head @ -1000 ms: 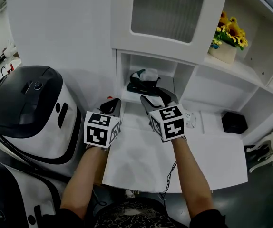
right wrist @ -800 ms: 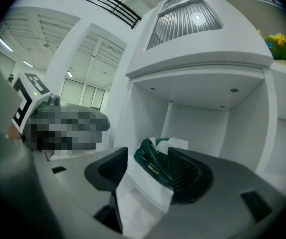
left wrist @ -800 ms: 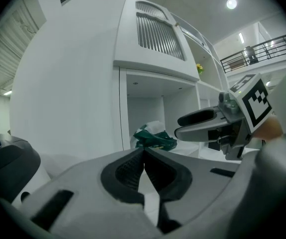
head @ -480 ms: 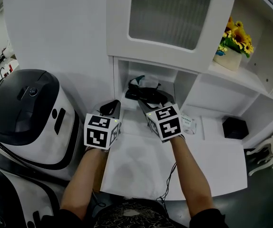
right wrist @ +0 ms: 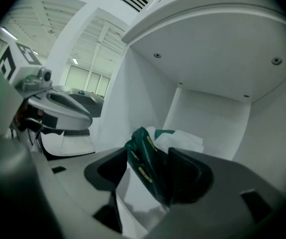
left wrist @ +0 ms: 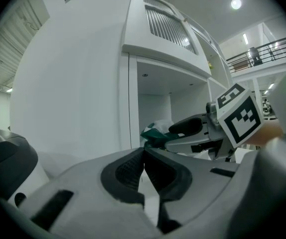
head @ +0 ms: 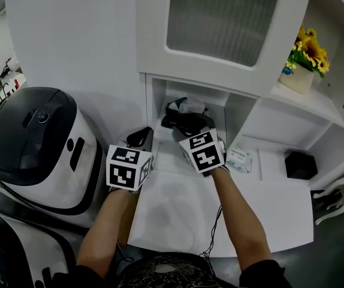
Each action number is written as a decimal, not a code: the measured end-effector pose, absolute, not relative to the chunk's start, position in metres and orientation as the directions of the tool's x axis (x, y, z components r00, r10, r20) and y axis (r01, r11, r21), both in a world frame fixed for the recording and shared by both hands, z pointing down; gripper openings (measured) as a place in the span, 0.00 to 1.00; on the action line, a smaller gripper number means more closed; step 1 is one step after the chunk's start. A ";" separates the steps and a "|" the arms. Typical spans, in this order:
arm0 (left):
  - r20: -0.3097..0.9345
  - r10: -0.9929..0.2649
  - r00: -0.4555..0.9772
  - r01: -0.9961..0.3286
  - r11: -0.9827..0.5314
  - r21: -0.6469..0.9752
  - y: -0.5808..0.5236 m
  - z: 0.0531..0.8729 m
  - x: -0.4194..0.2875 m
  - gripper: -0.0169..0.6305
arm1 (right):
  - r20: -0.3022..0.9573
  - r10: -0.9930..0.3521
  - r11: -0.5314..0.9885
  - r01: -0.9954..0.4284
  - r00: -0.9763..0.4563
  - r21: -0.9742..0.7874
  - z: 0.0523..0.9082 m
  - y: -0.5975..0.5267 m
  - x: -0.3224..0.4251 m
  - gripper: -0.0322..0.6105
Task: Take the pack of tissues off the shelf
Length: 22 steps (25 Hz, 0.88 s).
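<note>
The pack of tissues (head: 184, 107), dark green with white tissue sticking out, lies in the small white shelf compartment (head: 157, 101) under the cabinet. My right gripper (head: 187, 122) reaches into that compartment and stands open, its jaws on either side of the pack (right wrist: 147, 166). The pack leans against the right pad, with a gap to the left pad (right wrist: 107, 169). My left gripper (head: 139, 135) hangs in front of the compartment's left post, shut with nothing in it (left wrist: 144, 159). In the left gripper view the pack (left wrist: 152, 132) sits just past the right gripper.
A black-and-white rounded machine (head: 34, 137) stands close on the left. A flat wipes pack (head: 239, 156) and a black box (head: 298, 165) lie on the lower shelf to the right. A sunflower pot (head: 305, 62) stands higher up. The ribbed-glass cabinet door (head: 220, 14) overhangs the compartment.
My right gripper has moved forward into the compartment and now straddles the pack. The left gripper has stayed where it was.
</note>
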State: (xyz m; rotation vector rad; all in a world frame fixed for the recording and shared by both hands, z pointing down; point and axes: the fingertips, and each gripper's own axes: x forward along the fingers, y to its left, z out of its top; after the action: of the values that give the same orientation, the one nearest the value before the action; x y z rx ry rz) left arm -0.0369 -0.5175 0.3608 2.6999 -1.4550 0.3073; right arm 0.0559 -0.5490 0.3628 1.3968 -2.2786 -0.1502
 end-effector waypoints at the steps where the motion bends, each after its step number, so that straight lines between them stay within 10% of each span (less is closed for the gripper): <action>1: 0.203 -0.821 0.533 -0.833 -0.551 -0.043 -0.518 0.361 -0.038 0.04 | 0.333 -0.865 0.481 -0.814 -0.377 0.327 0.365 -0.551 0.056 0.43; 22: 0.240 -0.827 0.509 -0.844 -0.534 -0.048 -0.520 0.376 -0.050 0.04 | 0.390 -0.855 0.474 -0.820 -0.342 0.321 0.385 -0.567 0.057 0.23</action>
State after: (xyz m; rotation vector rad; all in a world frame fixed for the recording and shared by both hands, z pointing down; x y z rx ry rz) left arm -0.0500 -0.5198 0.3764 2.6637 -1.4773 0.3604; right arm 0.0575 -0.5668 0.3850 1.3860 -2.2179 -0.0925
